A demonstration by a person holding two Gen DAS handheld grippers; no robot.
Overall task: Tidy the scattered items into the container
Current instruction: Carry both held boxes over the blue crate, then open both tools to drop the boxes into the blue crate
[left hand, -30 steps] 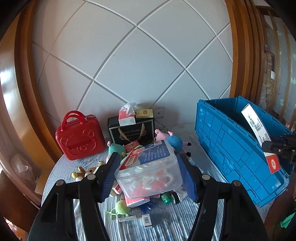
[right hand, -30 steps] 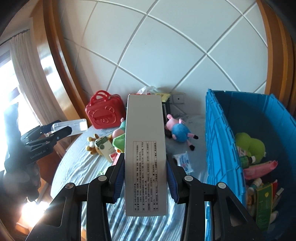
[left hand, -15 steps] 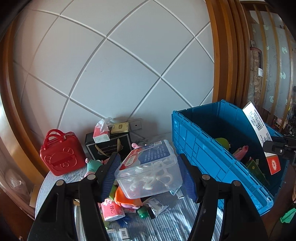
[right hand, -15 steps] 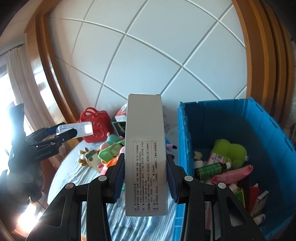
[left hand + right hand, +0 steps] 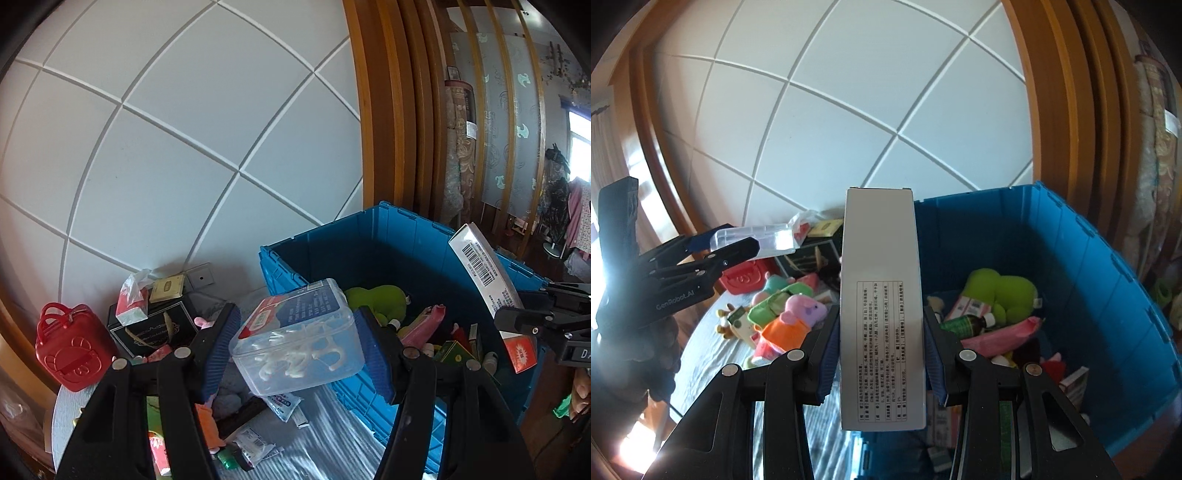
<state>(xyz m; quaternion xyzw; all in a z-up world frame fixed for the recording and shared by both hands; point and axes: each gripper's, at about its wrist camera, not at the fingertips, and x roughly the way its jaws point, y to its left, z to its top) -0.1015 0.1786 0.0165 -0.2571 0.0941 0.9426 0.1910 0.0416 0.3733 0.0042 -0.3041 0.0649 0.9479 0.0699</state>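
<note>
Left wrist view: the left gripper is clamped on a clear plastic box of white floss picks, tilted, held just above the near rim of the blue crate. Below it, small packets lie on the striped cloth. Right wrist view: the right gripper is clamped on a tall white carton, upright, over the crate's left wall, with a green plush and pink pouch inside to its right.

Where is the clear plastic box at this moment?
In the left wrist view the clear plastic box is clamped in the left claw, raised beside the blue crate's near wall.
</note>
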